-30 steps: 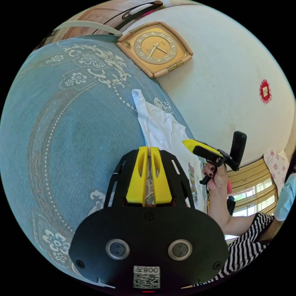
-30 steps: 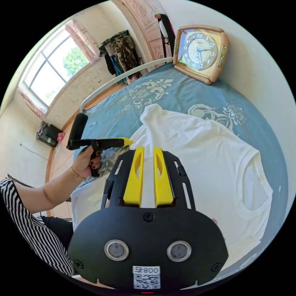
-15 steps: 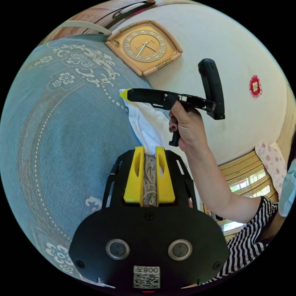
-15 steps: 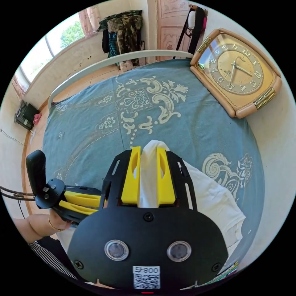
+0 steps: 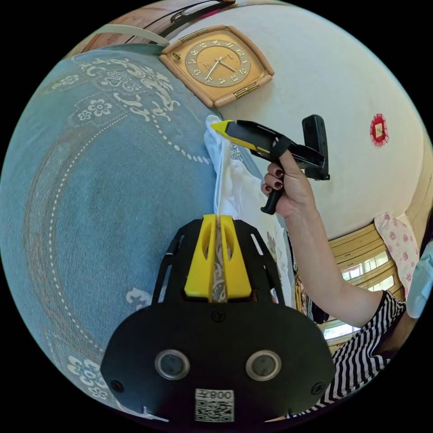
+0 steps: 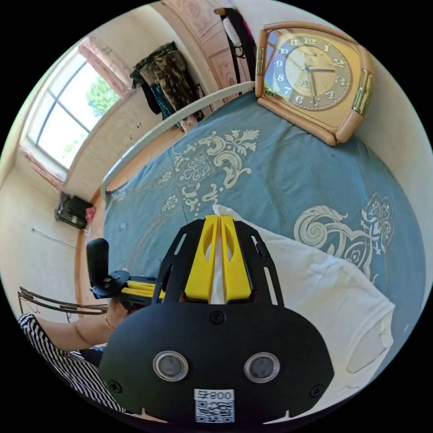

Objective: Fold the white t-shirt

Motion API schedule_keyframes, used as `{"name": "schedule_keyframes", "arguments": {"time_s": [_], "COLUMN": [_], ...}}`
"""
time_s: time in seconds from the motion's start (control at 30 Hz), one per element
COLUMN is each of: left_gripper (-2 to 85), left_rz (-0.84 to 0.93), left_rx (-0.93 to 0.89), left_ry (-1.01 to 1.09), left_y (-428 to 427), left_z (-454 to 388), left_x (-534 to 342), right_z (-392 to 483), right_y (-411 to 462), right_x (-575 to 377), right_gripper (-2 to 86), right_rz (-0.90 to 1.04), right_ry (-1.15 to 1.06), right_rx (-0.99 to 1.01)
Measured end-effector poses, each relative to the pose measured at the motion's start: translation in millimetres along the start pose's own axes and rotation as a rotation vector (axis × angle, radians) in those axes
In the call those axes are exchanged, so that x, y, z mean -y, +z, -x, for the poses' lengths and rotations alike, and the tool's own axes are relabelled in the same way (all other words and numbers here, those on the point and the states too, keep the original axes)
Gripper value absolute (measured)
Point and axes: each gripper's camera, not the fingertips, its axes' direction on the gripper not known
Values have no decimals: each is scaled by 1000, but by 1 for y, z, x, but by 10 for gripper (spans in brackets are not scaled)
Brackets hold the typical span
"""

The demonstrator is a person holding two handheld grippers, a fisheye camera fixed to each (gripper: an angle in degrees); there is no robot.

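The white t-shirt (image 6: 324,293) lies on the blue bedspread (image 6: 288,180), partly gathered up. My right gripper (image 6: 218,222) is shut on a fold of it at the shirt's far corner. In the left gripper view the shirt (image 5: 228,189) runs as a narrow white strip from my left gripper (image 5: 218,220) up to the right gripper (image 5: 217,126), which a hand (image 5: 288,189) holds. The left gripper is shut on the shirt's edge, with printed cloth showing between its jaws. In the right gripper view the left gripper (image 6: 142,287) sits low at the left, its tips hidden.
A large orange clock (image 5: 216,61) leans on the white wall at the bed's far edge, also seen as the clock (image 6: 313,76). A white bed rail (image 6: 171,128), hanging clothes (image 6: 169,81) and a window (image 6: 67,112) lie beyond. A striped sleeve (image 5: 361,361) is at the right.
The right gripper went from over the shirt's middle to its far corner. Both grippers' jaws, slightly apart around cloth half a second ago, have now closed tight.
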Motion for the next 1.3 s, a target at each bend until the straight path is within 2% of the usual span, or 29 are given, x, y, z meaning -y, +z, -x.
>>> {"name": "schedule_keyframes", "arguments": {"time_s": [0.1,0.3,0.37,0.53,0.7,0.8,0.93,1.1,1.23,1.3], "left_gripper": [14,14,14,18,31,53,75,77,72,70], "left_rz": [-49,7,122,302,340,359,287,255,266,254], "left_rx": [4,180,313,489,533,466,339,334,323,345], "left_ry": [83,465,618,780,791,753,684,642,581,568], "left_y": [-5,8,43,114,141,145,128,127,137,139], "left_z": [-20,-127,-166,-201,-210,-211,-213,-207,-196,-193], "left_x": [-12,-30,-43,-78,-96,-98,-100,-98,-91,-88], "right_z": [-42,-146,-174,-234,-256,-249,-222,-201,-195,-185], "right_y": [-41,-117,-129,-147,-163,-177,-186,-205,-228,-210], "right_x": [-22,-88,-110,-169,-184,-173,-154,-129,-143,-125], "right_gripper": [8,9,11,20,48,76,74,69,48,28], "right_rz": [-67,-233,-228,-202,-188,-165,-196,-182,-289,-252], "right_ry": [43,167,211,330,343,328,211,184,166,111], "right_rx": [121,415,402,333,213,37,-33,-175,-133,-68]}}
